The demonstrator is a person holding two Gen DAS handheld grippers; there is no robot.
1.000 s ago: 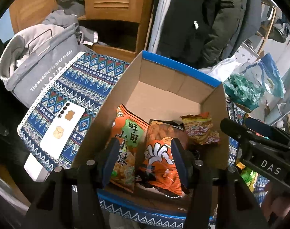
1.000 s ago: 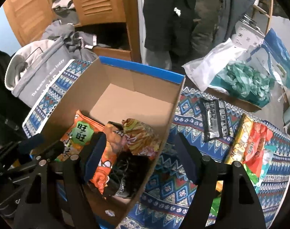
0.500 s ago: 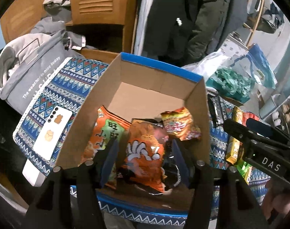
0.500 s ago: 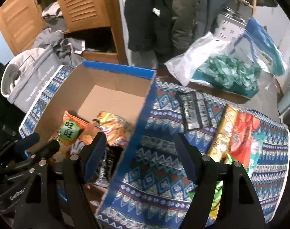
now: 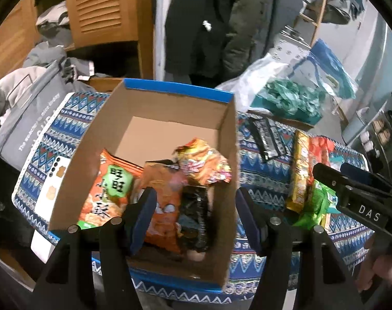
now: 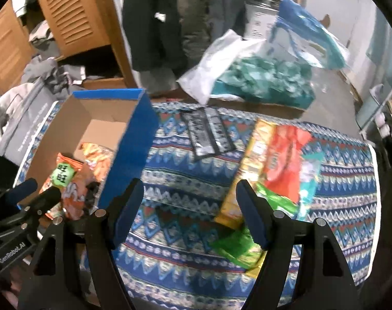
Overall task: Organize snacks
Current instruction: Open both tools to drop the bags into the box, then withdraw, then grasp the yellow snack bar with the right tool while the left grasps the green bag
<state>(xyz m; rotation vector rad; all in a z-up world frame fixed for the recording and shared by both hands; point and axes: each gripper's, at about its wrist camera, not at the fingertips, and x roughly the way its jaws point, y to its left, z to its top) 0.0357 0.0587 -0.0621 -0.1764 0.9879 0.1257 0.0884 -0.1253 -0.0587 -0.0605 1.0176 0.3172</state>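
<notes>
The open brown cardboard box with blue rim [image 5: 134, 129] holds four crinkled foil snack packets at its near end: orange-green [image 5: 105, 191], orange [image 5: 162, 206], black [image 5: 196, 214] and yellow-red [image 5: 203, 165]. Both cameras have swung rightward since a second ago, and the box now sits left in the right wrist view. The left gripper [image 5: 194, 217] and right gripper [image 6: 189, 210] gape wide, empty. Flat glossy packets [image 6: 278, 160] lie on the patterned woven cloth [image 6: 190, 175].

dim indoor light | motion blur | fisheye edges, dark vignette
</notes>
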